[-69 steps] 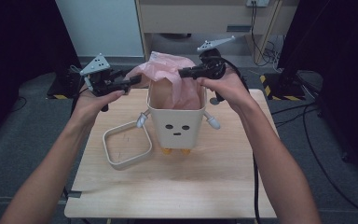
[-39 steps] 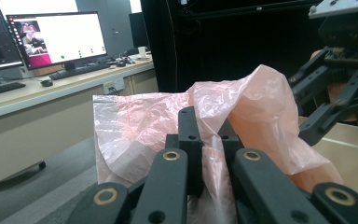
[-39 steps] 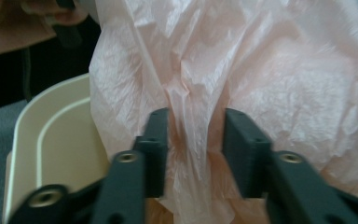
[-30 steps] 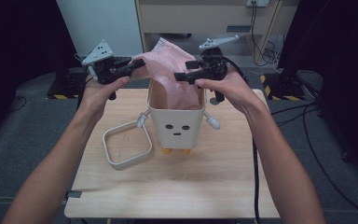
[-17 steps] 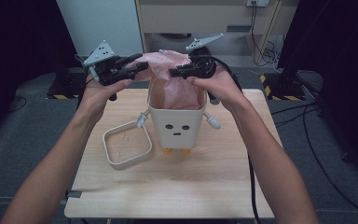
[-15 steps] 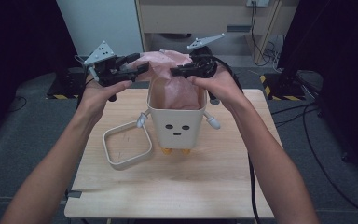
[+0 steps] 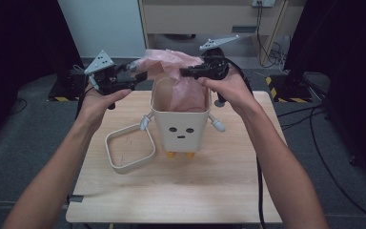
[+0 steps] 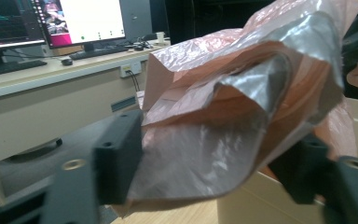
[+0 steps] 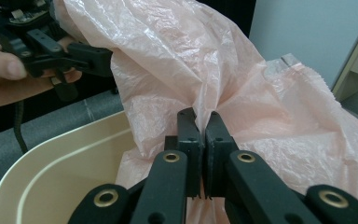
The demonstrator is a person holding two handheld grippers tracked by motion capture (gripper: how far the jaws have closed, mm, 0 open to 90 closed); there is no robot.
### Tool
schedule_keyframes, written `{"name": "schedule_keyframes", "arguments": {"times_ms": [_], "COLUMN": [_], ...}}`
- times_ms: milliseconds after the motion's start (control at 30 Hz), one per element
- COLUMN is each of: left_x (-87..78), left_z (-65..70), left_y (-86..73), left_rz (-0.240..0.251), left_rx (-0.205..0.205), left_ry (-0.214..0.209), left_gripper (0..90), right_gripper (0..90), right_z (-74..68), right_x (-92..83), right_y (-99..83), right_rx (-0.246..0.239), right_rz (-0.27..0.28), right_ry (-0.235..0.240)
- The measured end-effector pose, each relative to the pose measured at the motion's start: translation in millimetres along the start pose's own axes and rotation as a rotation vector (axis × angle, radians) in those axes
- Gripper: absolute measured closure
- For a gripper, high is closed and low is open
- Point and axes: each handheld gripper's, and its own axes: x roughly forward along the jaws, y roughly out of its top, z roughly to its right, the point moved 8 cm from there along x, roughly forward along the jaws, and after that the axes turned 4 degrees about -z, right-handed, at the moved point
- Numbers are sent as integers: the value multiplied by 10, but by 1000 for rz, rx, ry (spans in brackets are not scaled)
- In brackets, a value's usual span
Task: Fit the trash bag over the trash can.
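Both grippers raised, right gripper pinching bag

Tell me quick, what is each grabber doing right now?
Left gripper: fingers have just been opening, apart around the pink bag, not pinching it.
Right gripper: fingers closed, pinching the pink bag above the bin.

both forearms are bare, no sleeves. the left gripper and right gripper are black, each topped by a grey three-cornered plate. brass-coloured screws sit in the black jaws. a black cable trails from the right gripper.
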Motion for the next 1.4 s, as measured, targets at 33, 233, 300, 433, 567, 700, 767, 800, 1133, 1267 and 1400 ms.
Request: {"name": "schedule_keyframes", "arguments": {"times_ms": [33, 233, 300, 433, 567, 700, 767, 800, 1133, 1267, 1400], "left_x": [2, -67, -118, -195, -234, -260, -269, -269, -216, -194, -177], "left_z": [8, 8, -19, -21, 14, 43, 64, 76, 25, -17, -6], "left_y": [-7, 46, 68, 60, 8, -68, -102, -116, -87, -47, -13], "left_rz": [-8, 2, -4, -37, -59, -73, -76, -78, -70, -63, -60], "left_rx": [5, 13, 5, 36, 54, 62, 62, 66, 46, 38, 43], "left_ry": [0, 10, 10, 15, 15, 11, 4, -2, -7, -2, -5], "left_gripper": [443, 834, 875, 891, 894, 896, 897, 896, 895, 896, 896], "right_gripper": [881, 889, 892, 895, 895, 895, 891, 882, 469, 377, 331], "right_z": [-1, -44, -60, -99, -115, -125, -133, -129, -168, -219, -252], "right_x": [-3, -32, -35, -47, -72, -63, -51, -50, -88, -91, -89], "right_y": [2, -64, -135, -311, -387, -433, -442, -438, -270, -171, -50], "right_rx": [-2, -20, -33, -72, -81, -93, -84, -81, -69, -74, -76], "right_rz": [1, -17, -43, -112, -134, -166, -174, -172, -85, -50, -17], "right_ry": [-2, -2, -5, -21, -22, -26, -19, -17, -1, 12, 21]}}
